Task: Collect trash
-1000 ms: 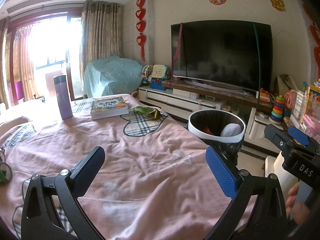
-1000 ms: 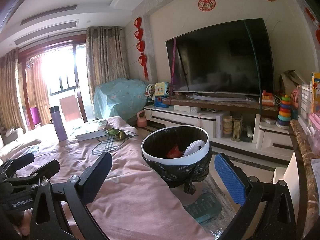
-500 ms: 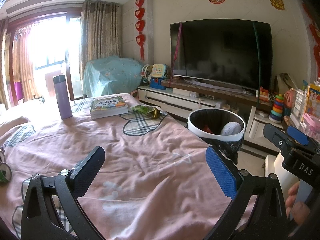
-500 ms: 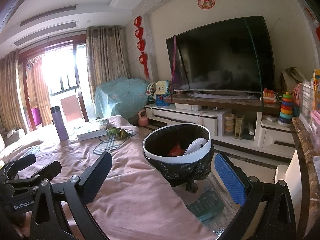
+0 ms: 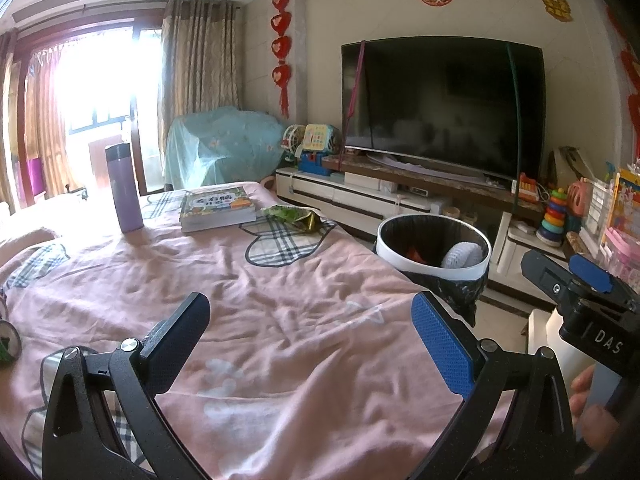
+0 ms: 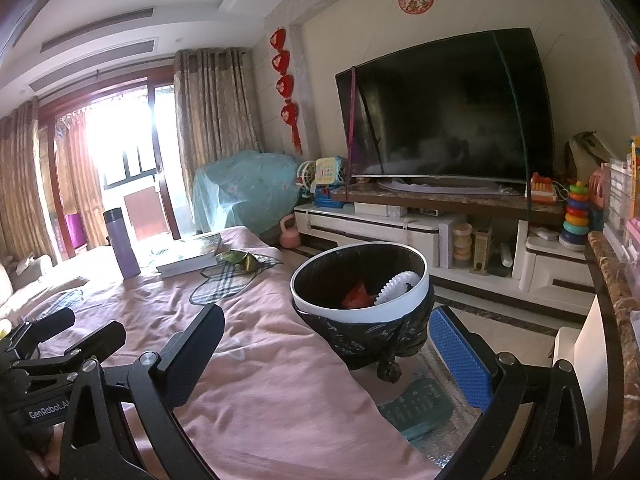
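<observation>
A green and gold snack wrapper [image 5: 294,216] lies on the pink-covered table [image 5: 280,320], next to a book at the far side; it also shows in the right wrist view [image 6: 240,258]. A white-rimmed bin with a black liner [image 5: 434,248] stands off the table's right edge and holds a red scrap and a white foam net [image 6: 396,286]. My left gripper [image 5: 312,340] is open and empty above the near table. My right gripper [image 6: 332,352] is open and empty, near the bin [image 6: 360,312].
A purple flask [image 5: 124,188] and a book [image 5: 216,208] stand at the table's far side. A TV cabinet [image 5: 380,200] with toys runs behind the bin. A teal mat [image 6: 416,408] lies on the floor by the bin. A tape roll [image 5: 8,346] sits at the left edge.
The right gripper has risen and drawn slightly closer to the bin, which now sits lower and larger in its view. The left gripper has barely moved. Both stay open.
</observation>
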### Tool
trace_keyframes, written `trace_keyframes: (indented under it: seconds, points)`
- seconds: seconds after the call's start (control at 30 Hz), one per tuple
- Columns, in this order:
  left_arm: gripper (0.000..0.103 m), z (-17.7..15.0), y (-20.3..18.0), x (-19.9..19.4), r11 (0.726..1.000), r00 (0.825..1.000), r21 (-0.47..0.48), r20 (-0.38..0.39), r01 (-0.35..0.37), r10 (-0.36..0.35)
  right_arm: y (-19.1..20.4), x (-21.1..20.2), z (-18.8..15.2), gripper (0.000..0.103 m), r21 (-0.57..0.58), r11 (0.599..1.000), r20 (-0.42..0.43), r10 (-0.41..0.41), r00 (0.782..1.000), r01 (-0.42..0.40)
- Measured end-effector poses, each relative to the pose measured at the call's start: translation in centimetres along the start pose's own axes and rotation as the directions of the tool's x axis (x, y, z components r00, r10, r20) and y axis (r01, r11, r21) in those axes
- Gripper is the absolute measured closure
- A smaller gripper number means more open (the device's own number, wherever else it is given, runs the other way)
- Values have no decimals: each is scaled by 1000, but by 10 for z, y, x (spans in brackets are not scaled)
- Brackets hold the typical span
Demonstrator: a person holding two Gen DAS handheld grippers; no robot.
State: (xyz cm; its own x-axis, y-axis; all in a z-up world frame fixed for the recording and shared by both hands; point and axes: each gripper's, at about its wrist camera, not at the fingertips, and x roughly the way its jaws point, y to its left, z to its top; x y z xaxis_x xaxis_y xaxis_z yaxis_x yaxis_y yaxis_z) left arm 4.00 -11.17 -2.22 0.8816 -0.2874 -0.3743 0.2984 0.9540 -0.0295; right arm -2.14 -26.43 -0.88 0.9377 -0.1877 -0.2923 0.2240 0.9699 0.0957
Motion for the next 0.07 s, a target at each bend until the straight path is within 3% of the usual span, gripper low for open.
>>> trace_keyframes:
  seconds: [0.07]
  points:
    - [0,1,2,1,1000,1000,-2,-5,3,-3,5,0,-1,0,0,1000,-7,3,1000,-3]
